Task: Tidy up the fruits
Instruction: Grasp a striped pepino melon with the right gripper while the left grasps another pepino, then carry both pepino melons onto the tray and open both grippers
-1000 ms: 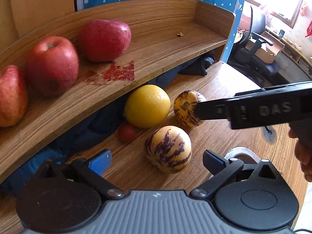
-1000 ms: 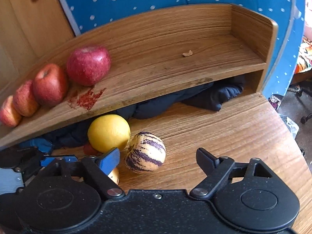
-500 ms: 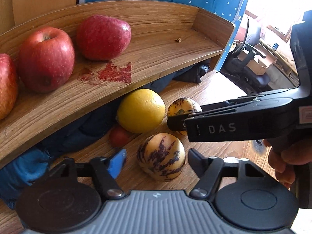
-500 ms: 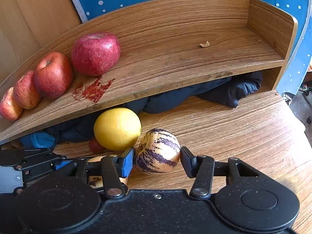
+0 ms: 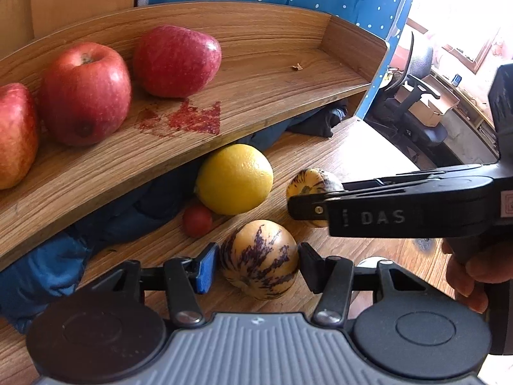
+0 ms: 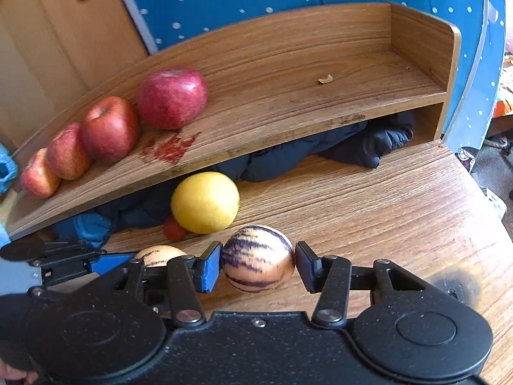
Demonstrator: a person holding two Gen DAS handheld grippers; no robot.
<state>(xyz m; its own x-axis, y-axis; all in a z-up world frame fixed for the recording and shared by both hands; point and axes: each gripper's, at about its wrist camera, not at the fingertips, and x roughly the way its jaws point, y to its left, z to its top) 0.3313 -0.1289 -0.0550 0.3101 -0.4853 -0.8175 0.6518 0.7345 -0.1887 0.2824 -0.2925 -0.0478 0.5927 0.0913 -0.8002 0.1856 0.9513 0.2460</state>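
On a wooden desk (image 6: pixel 368 199) below a curved shelf (image 6: pixel 288 96), two handheld grippers close in on a pair of purple-striped melons at once. The left gripper (image 5: pixel 258 261) has just been narrowing its jaws around the nearer striped melon (image 5: pixel 259 258), which sits squarely between the blue pad and the black one, both looking to be in contact with its sides. The right gripper (image 6: pixel 258 261), its jaws also just drawn in, brackets the second striped melon (image 6: pixel 258 258) the same way, with at most a hairline gap on the black side; whether it presses yet is hard to say. Each fruit lies directly ahead of its own claw, resting on the desk, with its long axis running roughly across the jaws in the left view and no clear long axis in the right. The two grippers sit close together, the right one's finger crossing the left camera's view just above the nearer fruit, so lifting both probably calls for keeping them apart. A yellow citrus (image 6: pixel 205 202) and a small red fruit (image 6: pixel 173 229) wait beside them, at the shelf's edge. Four red apples (image 6: pixel 110 128) are lined up on the shelf, leaving its right half bare for the melons.
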